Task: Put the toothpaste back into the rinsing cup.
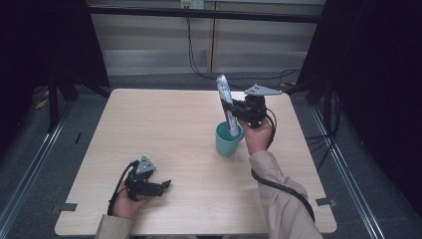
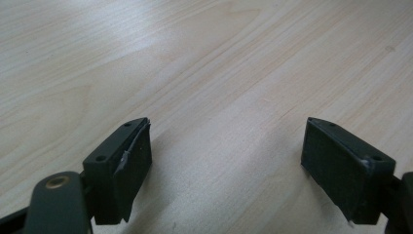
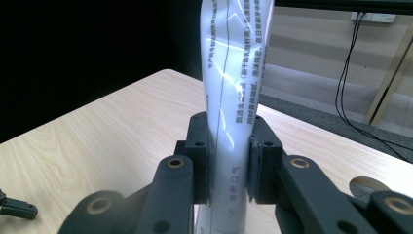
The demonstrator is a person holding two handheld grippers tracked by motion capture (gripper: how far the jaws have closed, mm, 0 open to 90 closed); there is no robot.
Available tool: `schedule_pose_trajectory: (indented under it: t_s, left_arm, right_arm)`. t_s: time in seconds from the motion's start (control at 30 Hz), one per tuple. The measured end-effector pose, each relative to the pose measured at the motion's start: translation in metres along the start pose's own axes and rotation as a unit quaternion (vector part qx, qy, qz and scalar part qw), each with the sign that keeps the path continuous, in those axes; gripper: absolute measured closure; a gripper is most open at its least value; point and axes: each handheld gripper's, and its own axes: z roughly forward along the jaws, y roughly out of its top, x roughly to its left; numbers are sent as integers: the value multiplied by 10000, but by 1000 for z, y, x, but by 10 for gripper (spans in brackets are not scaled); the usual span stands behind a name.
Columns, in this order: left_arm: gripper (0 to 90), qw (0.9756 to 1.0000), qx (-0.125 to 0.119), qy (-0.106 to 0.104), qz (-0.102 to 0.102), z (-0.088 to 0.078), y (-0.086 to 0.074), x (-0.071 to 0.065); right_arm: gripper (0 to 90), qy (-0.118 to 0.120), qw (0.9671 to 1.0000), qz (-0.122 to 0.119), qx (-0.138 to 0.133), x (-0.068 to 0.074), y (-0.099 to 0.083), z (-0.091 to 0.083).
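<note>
White packet point(image 1: 226, 102) upright in teal cup point(image 1: 228, 140)

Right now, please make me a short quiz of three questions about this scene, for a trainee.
1. True or false: the left claw is open with nothing between its jaws.
2. What does the right claw grip? A) a spoon B) a white packet C) a cable
3. Where is the lower end of the packet?

Key:
1. True; it rests near the front of the table.
2. B; the jaws press on both its sides.
3. Inside the teal cup, standing nearly upright.
</note>
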Motion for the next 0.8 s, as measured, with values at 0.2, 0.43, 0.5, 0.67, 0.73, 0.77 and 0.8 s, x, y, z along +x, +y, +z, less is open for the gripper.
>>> schedule_pose_trajectory:
  t_s: [0.2, 0.43, 0.5, 0.67, 0.73, 0.77, 0.8]
  left_arm:
    - [184, 10000, 0, 1, -1, 0, 0, 0]
    - [184, 10000, -1, -1, 0, 0, 0, 0]
    - [184, 10000, 0, 0, -1, 0, 0, 0]
    - [184, 10000, -2, 3, 1, 0, 0, 0]
    - [184, 10000, 3, 2, 3, 0, 0, 0]
    - [184, 10000, 0, 3, 1, 0, 0, 0]
    - [184, 10000, 2, 2, 7, 0, 0, 0]
  right_arm:
    - [743, -41, 10000, -43, 42, -1, -2, 1]
    - [743, -47, 9999, -65, 100, -1, -6, 4]
    - [743, -57, 9999, -81, 104, -1, -6, 4]
    - [742, -61, 9999, -97, 119, -1, -9, 6]
    - [741, -53, 9999, -85, 125, -1, -10, 6]
    - [741, -31, 9999, -89, 130, 0, -11, 7]
    - [740, -34, 9999, -98, 131, 0, -12, 7]
